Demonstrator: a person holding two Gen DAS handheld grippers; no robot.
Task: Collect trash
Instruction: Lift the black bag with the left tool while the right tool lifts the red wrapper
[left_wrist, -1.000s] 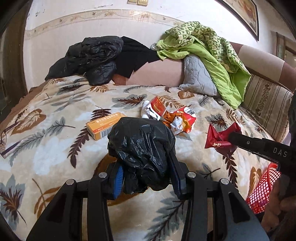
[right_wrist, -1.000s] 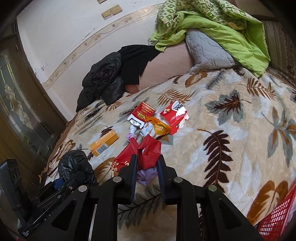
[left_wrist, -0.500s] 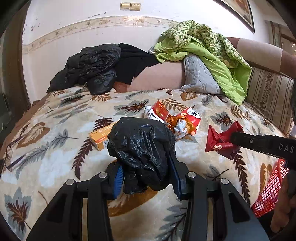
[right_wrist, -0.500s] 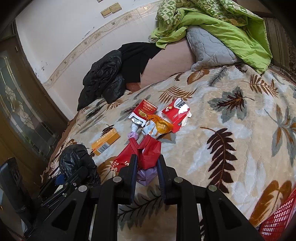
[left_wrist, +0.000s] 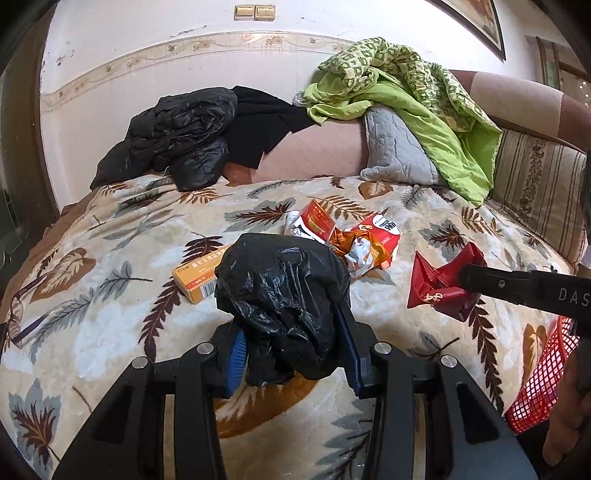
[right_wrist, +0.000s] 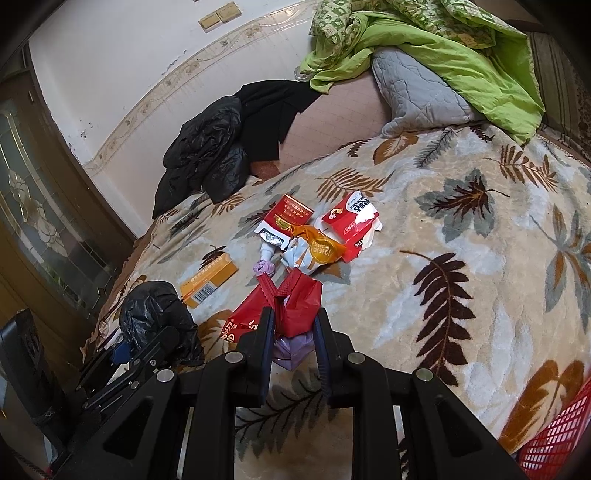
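Leaf-print blanket (left_wrist: 110, 295) over bed, wrappers (right_wrist: 325, 236) scattered. Left tool (left_wrist: 291, 343) clamped on crumpled black bag (left_wrist: 280, 295); right tool (right_wrist: 293, 332) pinching creased red packet (right_wrist: 295, 302).

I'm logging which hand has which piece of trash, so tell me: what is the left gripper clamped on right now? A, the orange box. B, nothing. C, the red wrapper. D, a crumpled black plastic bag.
D: the left gripper is shut on the black plastic bag, while the right gripper holds the red wrapper.
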